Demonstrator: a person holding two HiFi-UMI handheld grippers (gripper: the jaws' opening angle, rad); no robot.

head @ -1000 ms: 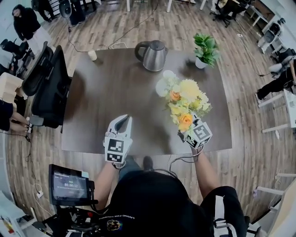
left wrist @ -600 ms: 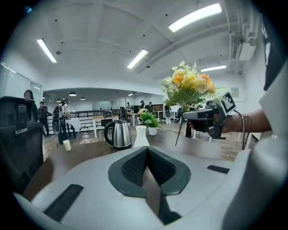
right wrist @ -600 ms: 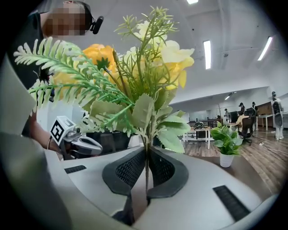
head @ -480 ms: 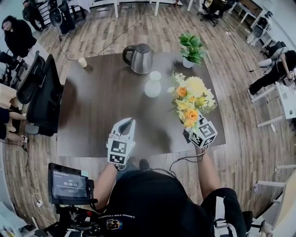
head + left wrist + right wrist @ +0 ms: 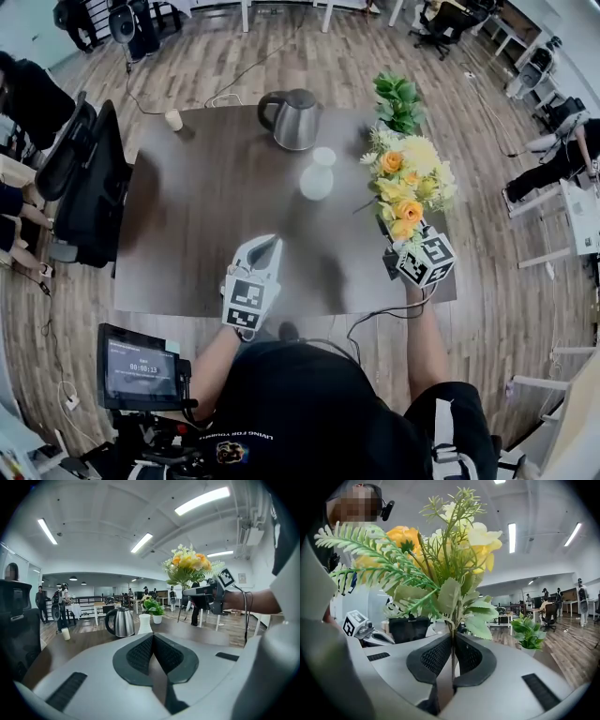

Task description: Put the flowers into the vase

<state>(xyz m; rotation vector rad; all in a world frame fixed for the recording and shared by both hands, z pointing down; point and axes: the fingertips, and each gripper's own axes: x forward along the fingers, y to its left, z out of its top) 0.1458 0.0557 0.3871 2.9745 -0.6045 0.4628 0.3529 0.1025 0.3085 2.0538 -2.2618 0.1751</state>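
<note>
- Flowers (image 5: 440,550): yellow and orange bunch, stem clamped between the nearly closed jaws of the right gripper (image 5: 452,656), blooms standing upright above it.
- Left gripper (image 5: 152,641): jaws together, nothing between them.
- Vase (image 5: 317,176): white, upright on the table (image 5: 187,216), ahead of the left gripper, forward and left of the right gripper, apart from the flowers.
- Kettle (image 5: 296,119): just beyond the vase.

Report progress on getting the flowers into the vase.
Done: the bouquet is off the table, its stems clamped in the right gripper. In hand: it hangs to the right of the white vase. Remaining: lower the stems into the vase mouth. The left gripper is shut, empty.
</note>
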